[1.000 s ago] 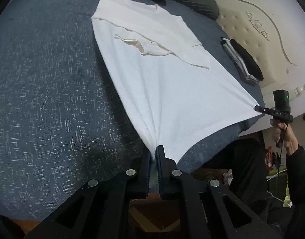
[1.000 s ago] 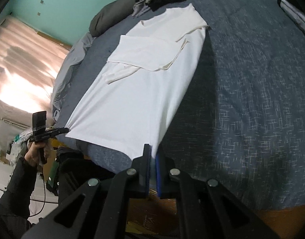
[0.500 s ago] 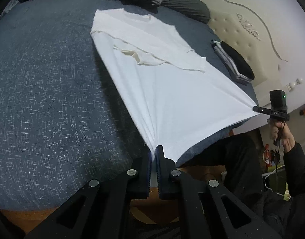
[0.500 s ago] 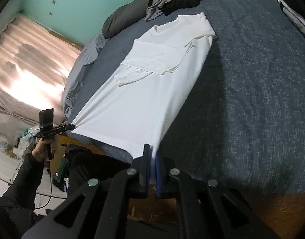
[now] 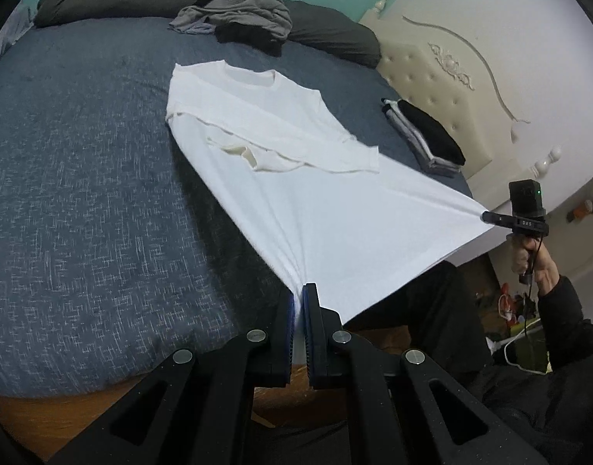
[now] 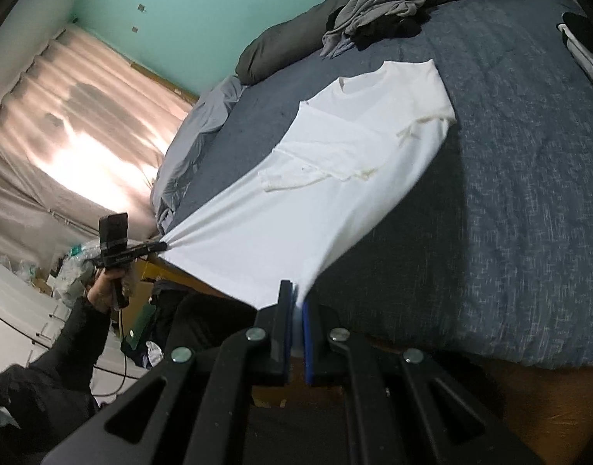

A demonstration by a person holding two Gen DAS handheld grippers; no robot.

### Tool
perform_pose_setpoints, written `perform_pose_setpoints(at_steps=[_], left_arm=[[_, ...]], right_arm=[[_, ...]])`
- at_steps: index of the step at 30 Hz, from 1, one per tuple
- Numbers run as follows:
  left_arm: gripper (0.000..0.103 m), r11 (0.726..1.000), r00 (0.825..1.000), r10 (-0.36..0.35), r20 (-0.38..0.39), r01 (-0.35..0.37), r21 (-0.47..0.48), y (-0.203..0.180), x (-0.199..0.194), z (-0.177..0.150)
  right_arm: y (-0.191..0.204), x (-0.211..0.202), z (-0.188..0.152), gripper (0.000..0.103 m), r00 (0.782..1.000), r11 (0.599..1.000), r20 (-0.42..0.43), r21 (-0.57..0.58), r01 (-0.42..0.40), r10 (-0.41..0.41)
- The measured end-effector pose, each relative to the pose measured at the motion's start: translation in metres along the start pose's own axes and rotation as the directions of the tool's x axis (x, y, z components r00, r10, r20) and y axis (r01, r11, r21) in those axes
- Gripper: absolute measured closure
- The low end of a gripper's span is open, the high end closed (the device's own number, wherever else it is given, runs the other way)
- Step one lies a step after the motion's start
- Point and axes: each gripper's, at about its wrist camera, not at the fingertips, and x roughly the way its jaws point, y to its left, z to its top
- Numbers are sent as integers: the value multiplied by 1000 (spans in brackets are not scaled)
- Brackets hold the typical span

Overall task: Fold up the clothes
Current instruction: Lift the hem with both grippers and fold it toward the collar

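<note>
White cotton long-sleeved shirt [image 5: 315, 209], soft and light, hangs taut by its hem corners, left gripper [image 5: 298, 302] and right gripper [image 6: 294, 298] each clamped on one.

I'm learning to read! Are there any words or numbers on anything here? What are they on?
"DAS" or close to it: small white letters, blurry, on the side of the right gripper, seen from the left wrist.
Small white marks nearer that gripper's tip: too small to read.
Shirt, folded stack, headboard and wall: no words or numbers.
From the right wrist, the left gripper shows nothing readable.
</note>
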Motion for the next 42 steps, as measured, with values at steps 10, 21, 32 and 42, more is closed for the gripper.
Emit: perform_pose_setpoints(at_steps=[10, 21, 32, 42], left_arm=[[99, 1000, 999, 1, 33, 0, -27, 25, 27, 84], [99, 993, 997, 35, 64, -27, -114, 99, 91, 227], [99, 976, 996, 51, 72, -34, -216, 182, 163, 331], [99, 963, 995, 74, 72, -52, -266, 236, 221, 386]], right_arm=[[-35, 26, 90, 99, 997, 996, 76, 82, -30, 24], [-107, 69, 236, 99, 990, 989, 127, 143, 41, -60], [-177, 137, 350, 99, 987, 978, 109, 184, 96, -118], [-227, 186, 411, 99, 974, 965, 120, 207, 163, -190]])
